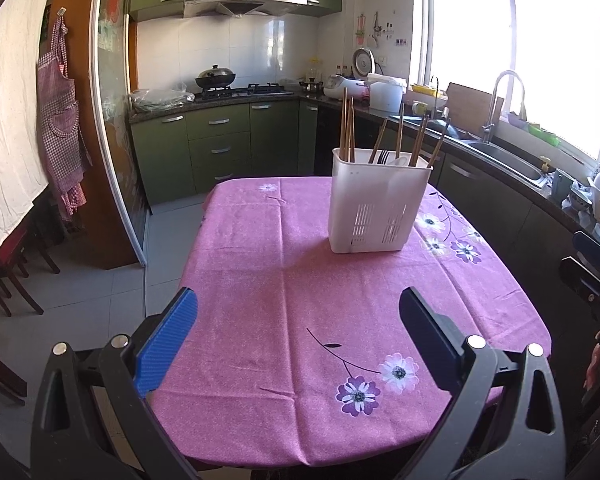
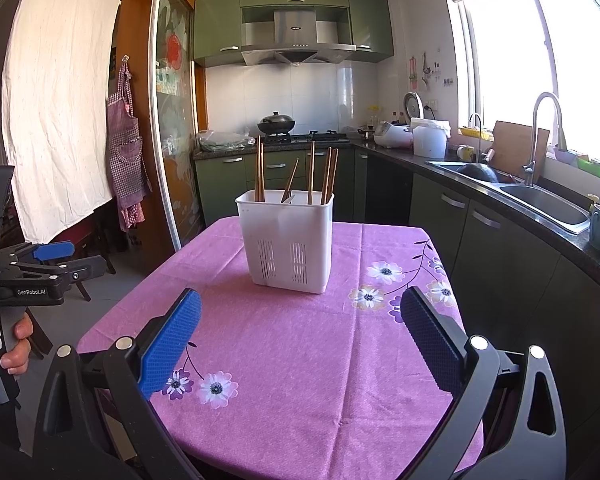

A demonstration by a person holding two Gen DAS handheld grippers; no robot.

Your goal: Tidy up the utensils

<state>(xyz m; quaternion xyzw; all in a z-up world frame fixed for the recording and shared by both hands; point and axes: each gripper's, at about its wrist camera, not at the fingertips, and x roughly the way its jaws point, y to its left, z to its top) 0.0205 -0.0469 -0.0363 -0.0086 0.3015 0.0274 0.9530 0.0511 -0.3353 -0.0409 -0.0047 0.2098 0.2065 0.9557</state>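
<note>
Both tools hang released and empty over the desk's near edge: the left tool [image 1: 298, 328], the right tool [image 2: 300, 332]. Past them, toward the far edge, stands a white caddy [image 2: 287, 240] holding upright chopsticks [image 2: 311, 172] on the pink cloth [image 1: 284, 280].

1 caddy [image 2: 286, 240], about 7 chopsticks [image 2: 259, 172], 1 dark fork [image 1: 384, 157], 1 white utensil, kind unclear; 2 hand-held grippers [image 2: 300, 332].
</note>
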